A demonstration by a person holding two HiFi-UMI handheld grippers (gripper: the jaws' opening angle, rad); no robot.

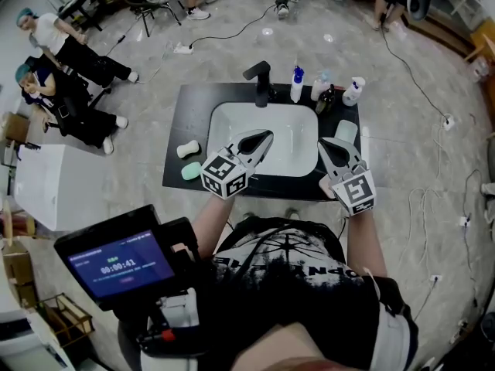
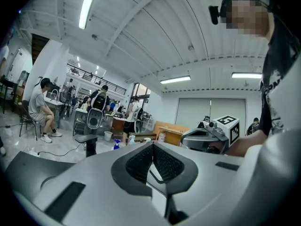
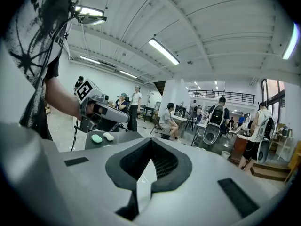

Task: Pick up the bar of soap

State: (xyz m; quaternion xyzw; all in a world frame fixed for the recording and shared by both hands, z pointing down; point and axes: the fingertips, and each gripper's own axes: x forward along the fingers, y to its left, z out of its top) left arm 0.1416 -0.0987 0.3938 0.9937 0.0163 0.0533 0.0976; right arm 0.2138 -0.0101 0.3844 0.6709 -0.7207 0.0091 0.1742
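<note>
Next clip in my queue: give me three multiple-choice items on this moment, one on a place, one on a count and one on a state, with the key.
1. The white soap bar lies on the counter:
A. left of the sink
B. right of it
C. inside the basin

2. How many soap bars lie on the counter?
A. one
B. two
C. four

3. The jaws of the left claw are:
A. wide apart
B. closed on a soap bar
C. closed on nothing

Key:
1 A, as the head view shows it on the black top, left of the white basin.
2 B, as only the white bar and a green soap bar beside it are there.
3 C, as the left gripper view shows the pads together with nothing between them.
</note>
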